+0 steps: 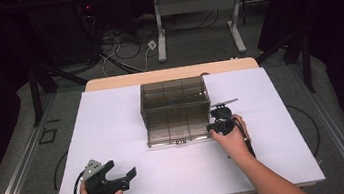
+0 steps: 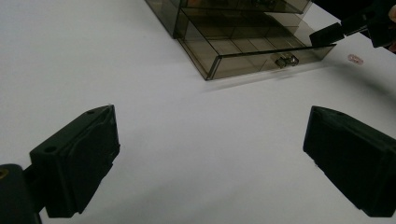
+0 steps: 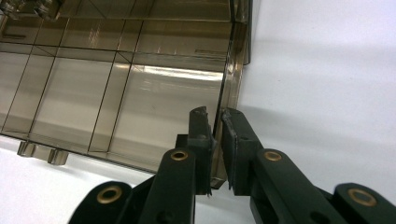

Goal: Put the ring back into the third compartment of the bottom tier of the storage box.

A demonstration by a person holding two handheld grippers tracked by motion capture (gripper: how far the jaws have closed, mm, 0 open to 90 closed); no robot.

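White table (image 1: 114,135), dark cable-strewn room

Up top, the high view looks forward and down from the person's side, taking in the whole white table (image 1: 114,135), floor and desk legs beyond, both forearms entering from below. It sits far back. Now the left gripper view: low over the table, peering between the wide-set jaws of the left gripper (image 2: 210,154), with the smoky drawer box (image 2: 243,42) well ahead of its tips and the right gripper (image 2: 327,33) at that drawer's far corner. The right gripper view is the closest of all, right gripper (image 3: 215,149) astride the drawer's side wall, compartments spreading off left. All three views share the drawer box (image 1: 176,110) (image 3: 116,84).
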